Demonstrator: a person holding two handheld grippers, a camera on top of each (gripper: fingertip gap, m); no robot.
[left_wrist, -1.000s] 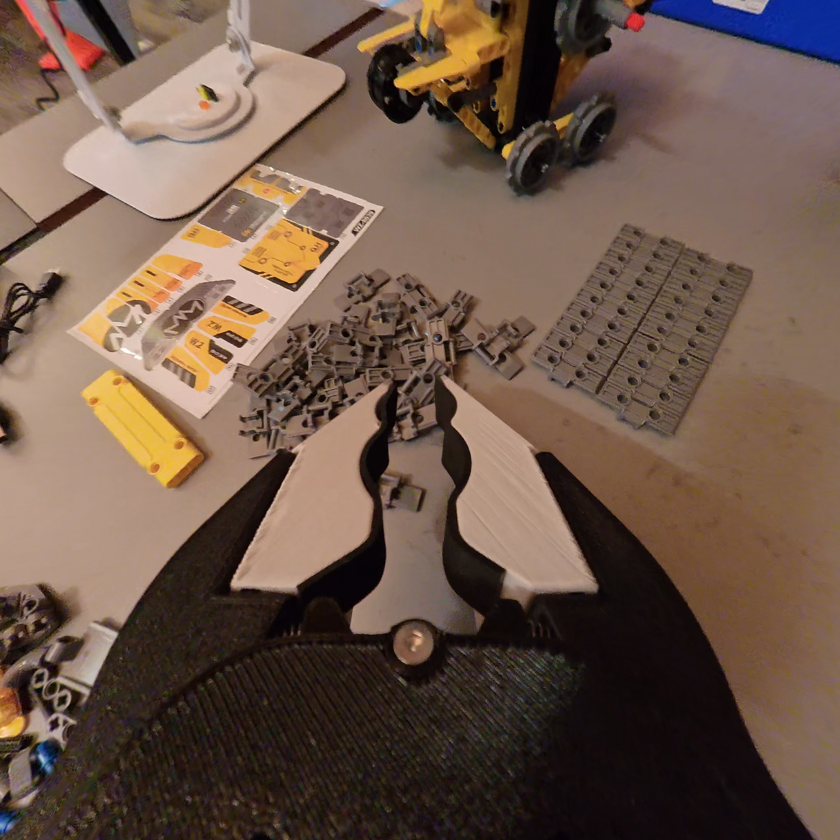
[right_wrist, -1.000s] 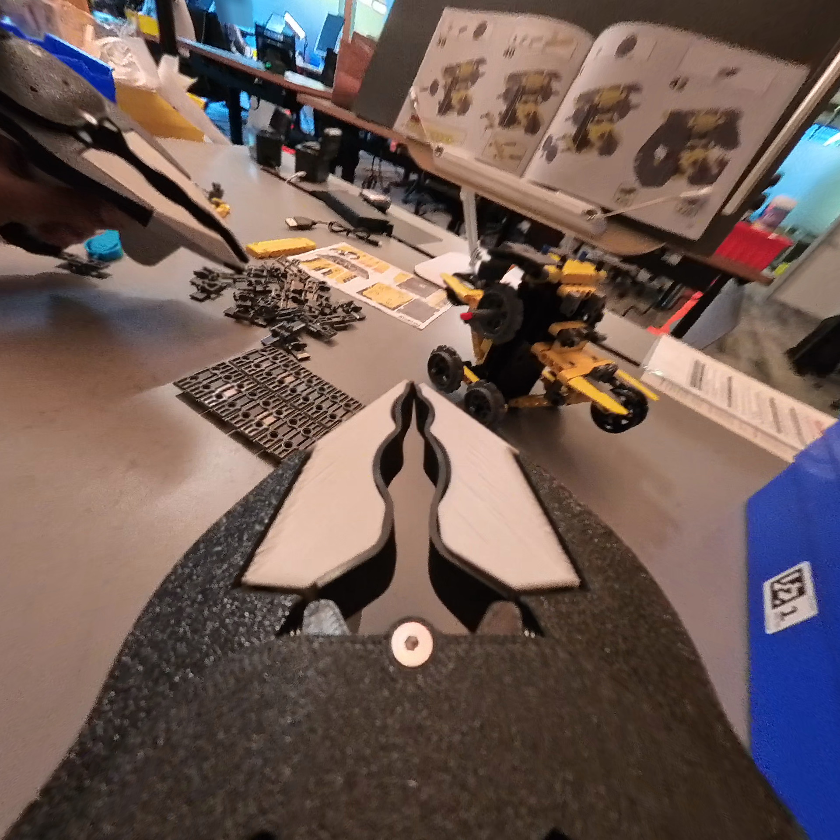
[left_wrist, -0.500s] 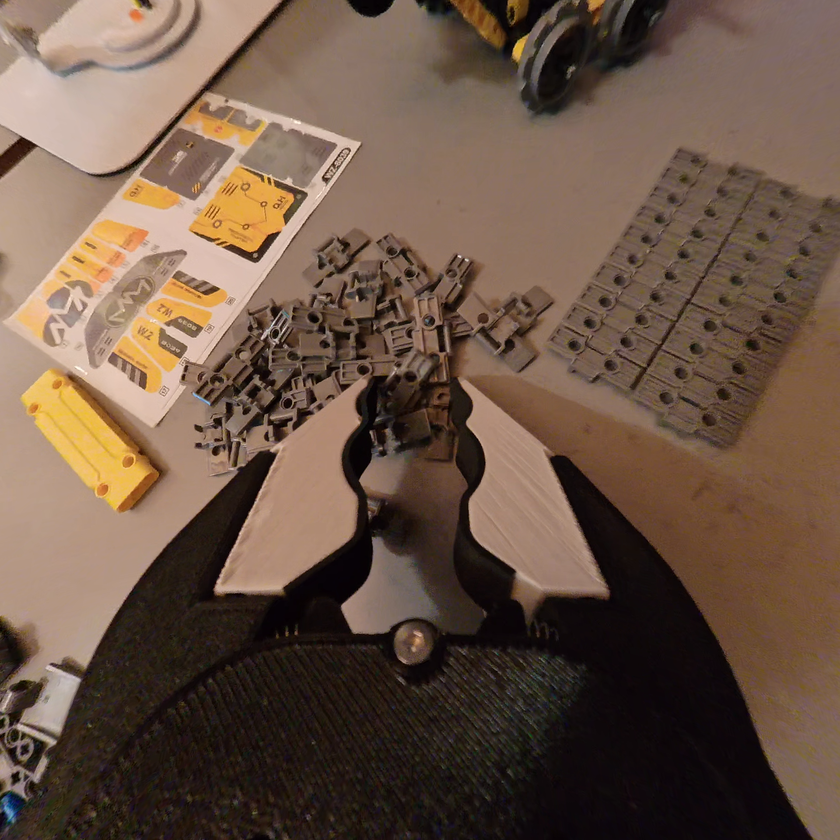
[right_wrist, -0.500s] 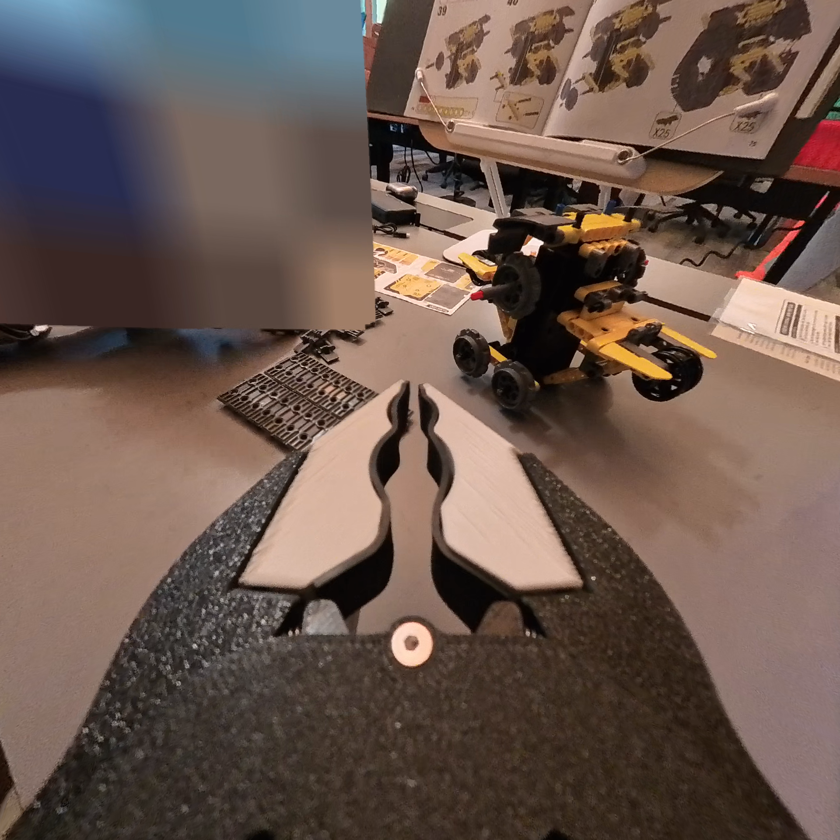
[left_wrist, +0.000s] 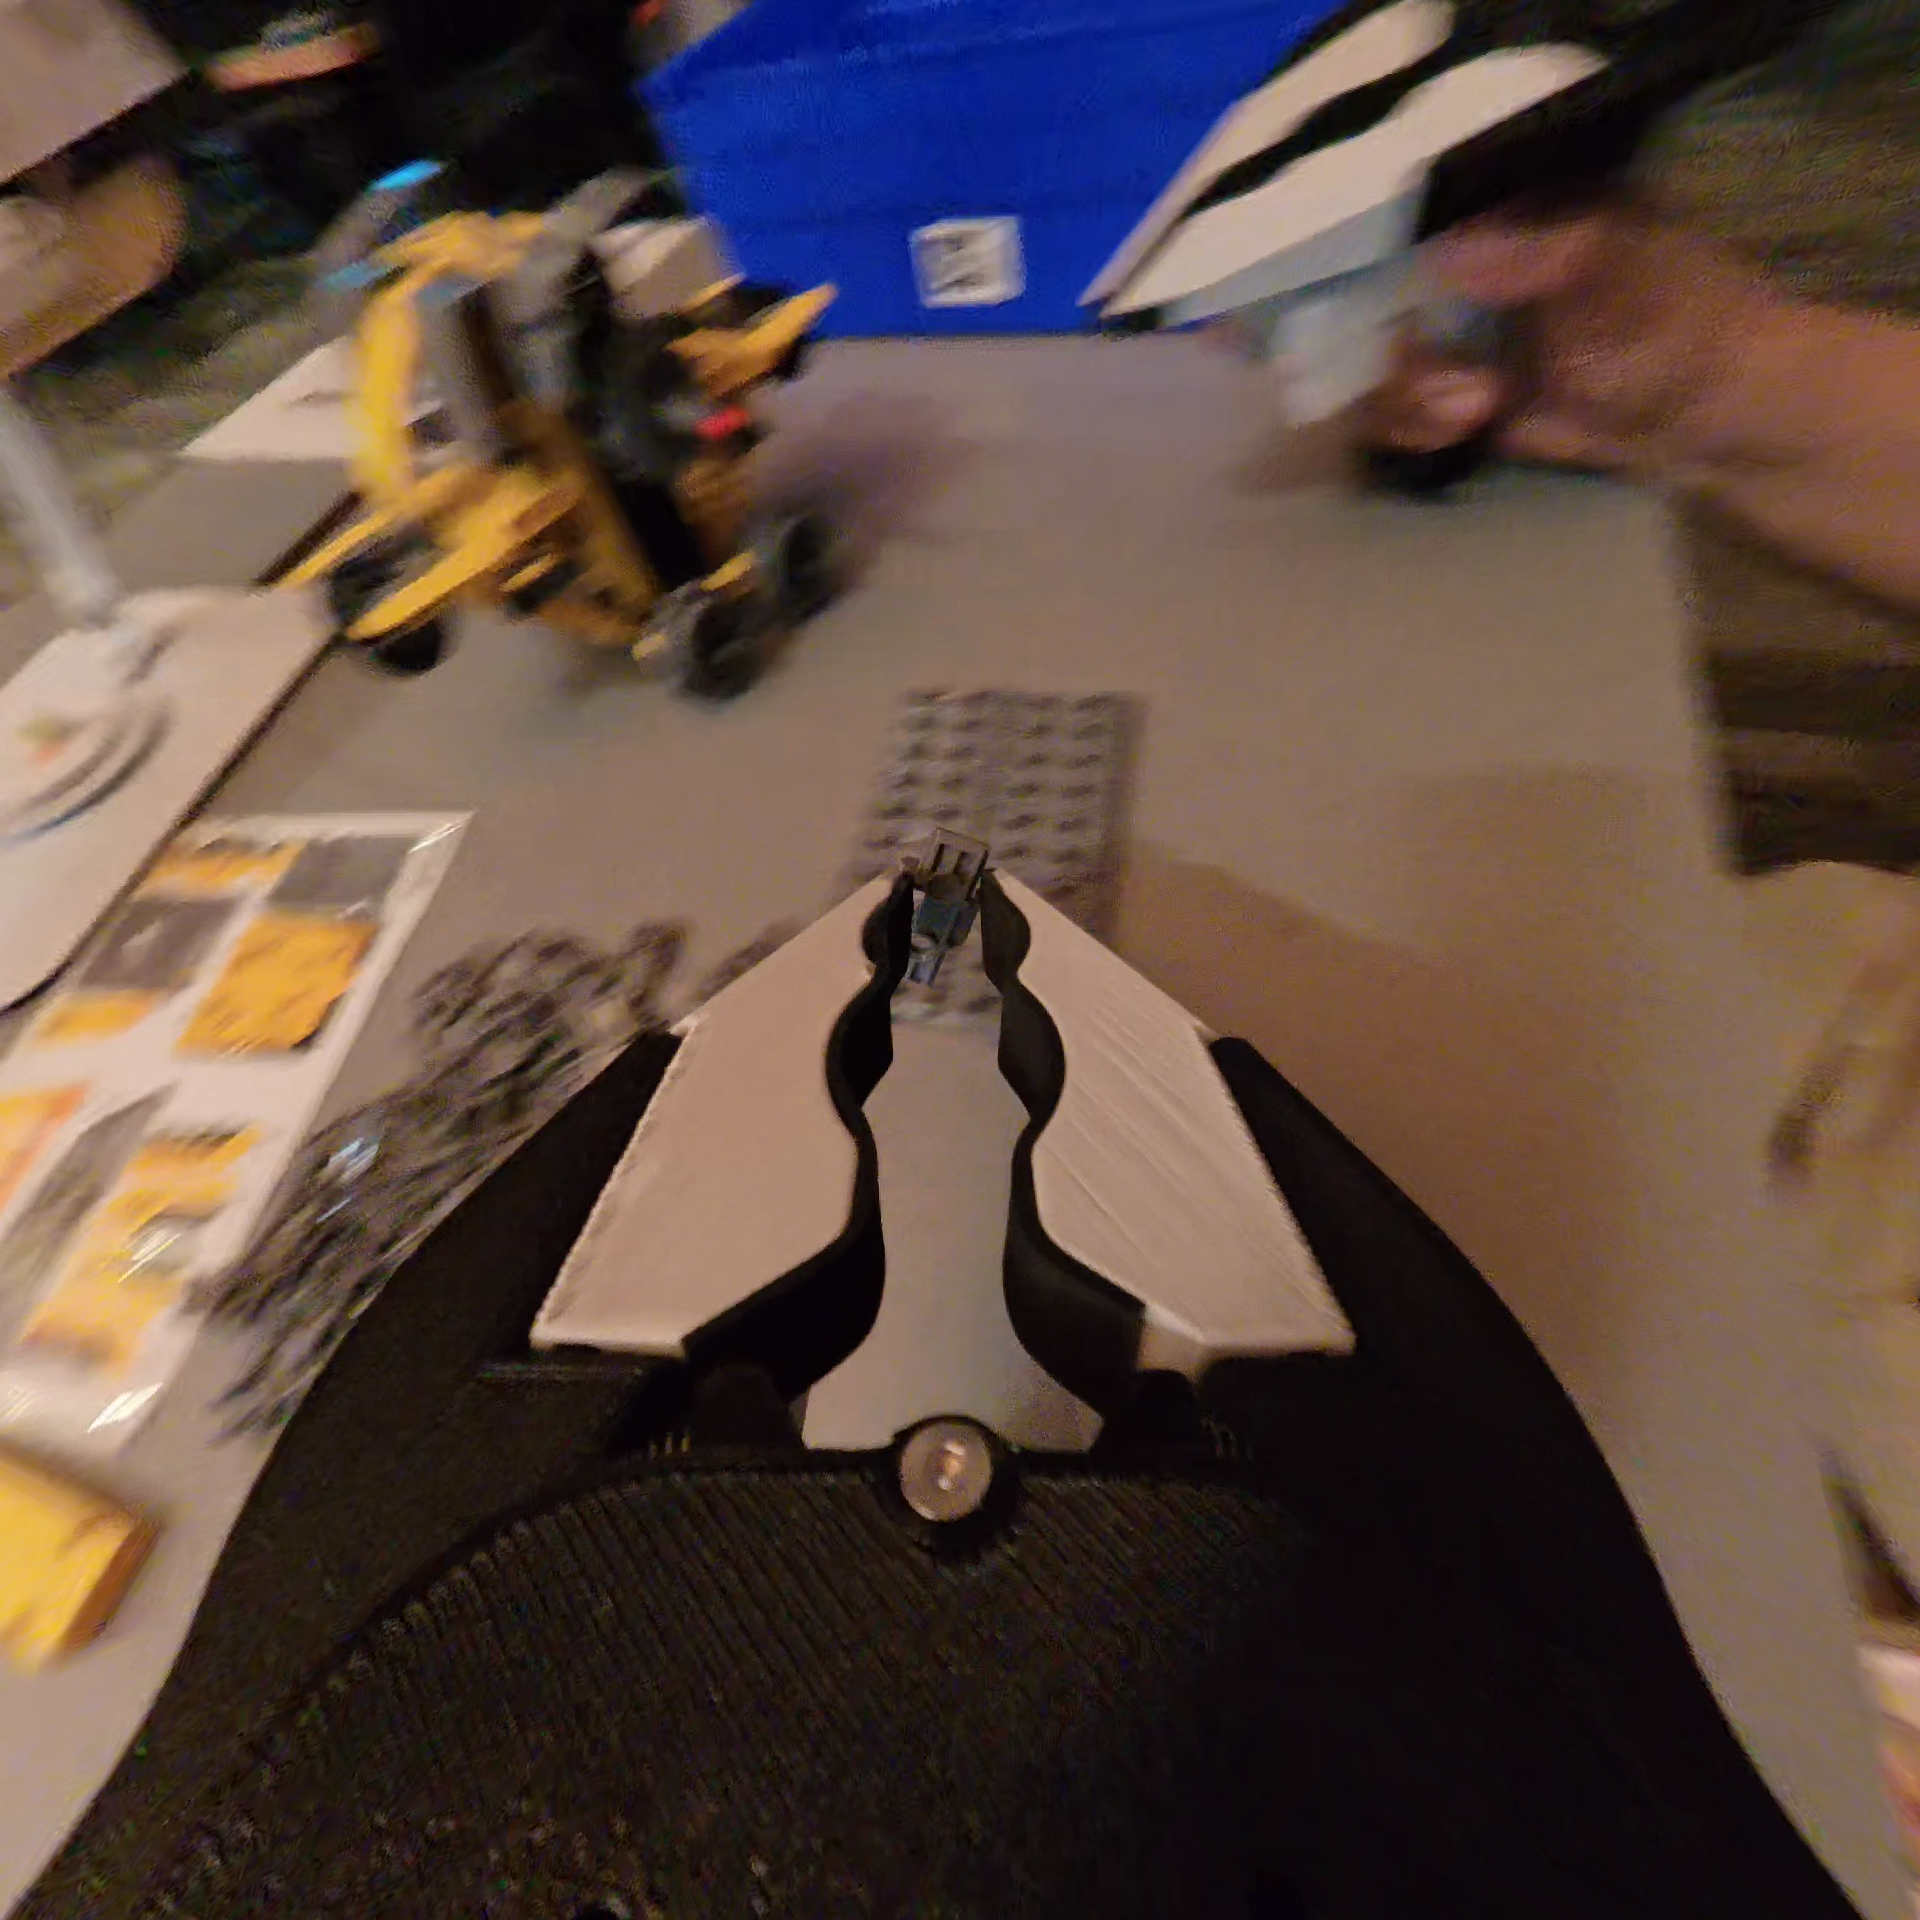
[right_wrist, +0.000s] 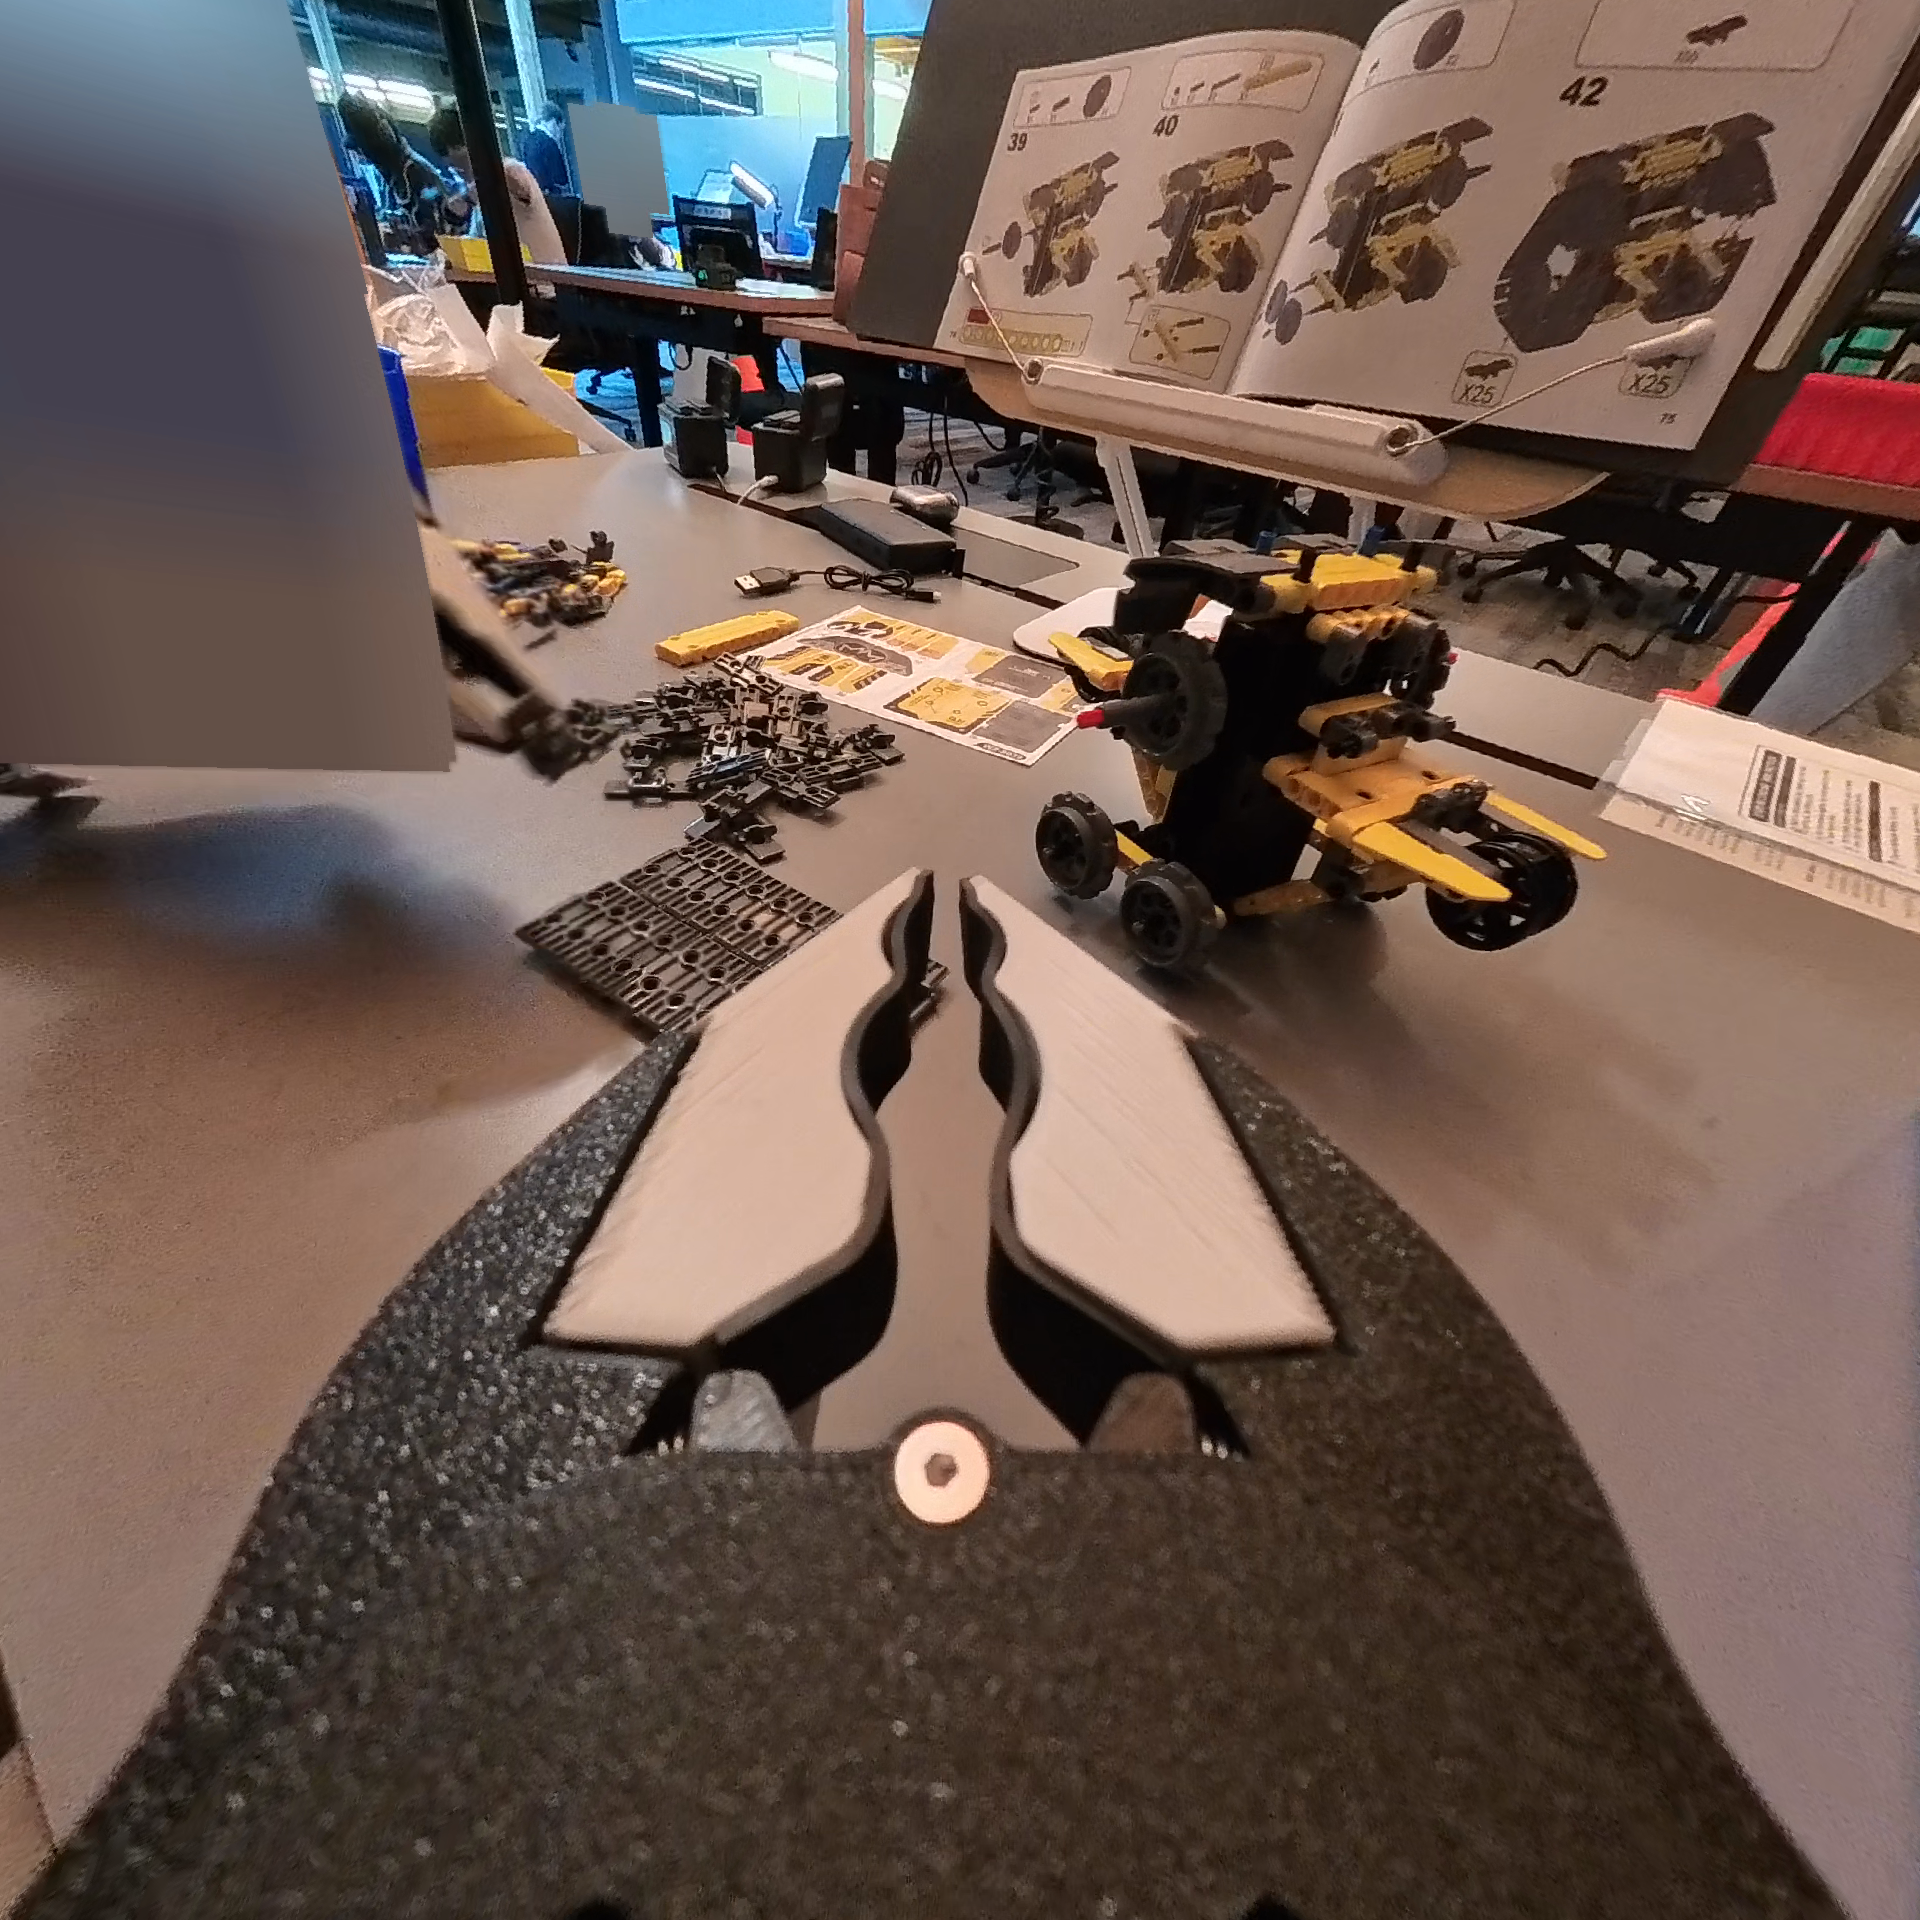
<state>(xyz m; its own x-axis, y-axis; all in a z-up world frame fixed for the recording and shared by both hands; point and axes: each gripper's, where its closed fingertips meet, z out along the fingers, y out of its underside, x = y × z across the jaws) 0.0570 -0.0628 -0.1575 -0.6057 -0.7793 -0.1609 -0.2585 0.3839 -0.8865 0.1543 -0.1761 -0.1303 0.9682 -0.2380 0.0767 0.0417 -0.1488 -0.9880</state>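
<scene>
The left gripper (left_wrist: 943, 902) is pinching a small grey plastic piece (left_wrist: 943, 883) between its fingertips, lifted clear of the grey table (left_wrist: 1351, 727). The left wrist view is badly smeared, so the piece looks like one of the little track links, though its exact shape is hard to make out. Below and to the left of the fingers, the heap of loose grey links (left_wrist: 499, 1018) is lying on the table, just beside a sheet of yellow and black stickers (left_wrist: 208, 987). Beyond the fingertips, a flat mat of joined links (left_wrist: 1029, 769) is lying on the table, and farther back a yellow and black toy vehicle (left_wrist: 561, 447) is standing on its wheels.

The right gripper (right_wrist: 943, 896) is hovering low over the table with nothing between its fingers; the tips are sitting close together with only a thin gap between them. Just ahead and to its left, the joined mat (right_wrist: 675, 925) is lying flat, with the loose heap (right_wrist: 748, 748) behind it. The toy vehicle (right_wrist: 1278, 748) is standing to the front right, near the fingertips but apart from them. An open instruction booklet (right_wrist: 1403, 208) is resting on a stand behind the vehicle, and a yellow bar (right_wrist: 724, 636) is lying by the sticker sheet (right_wrist: 935, 681).
</scene>
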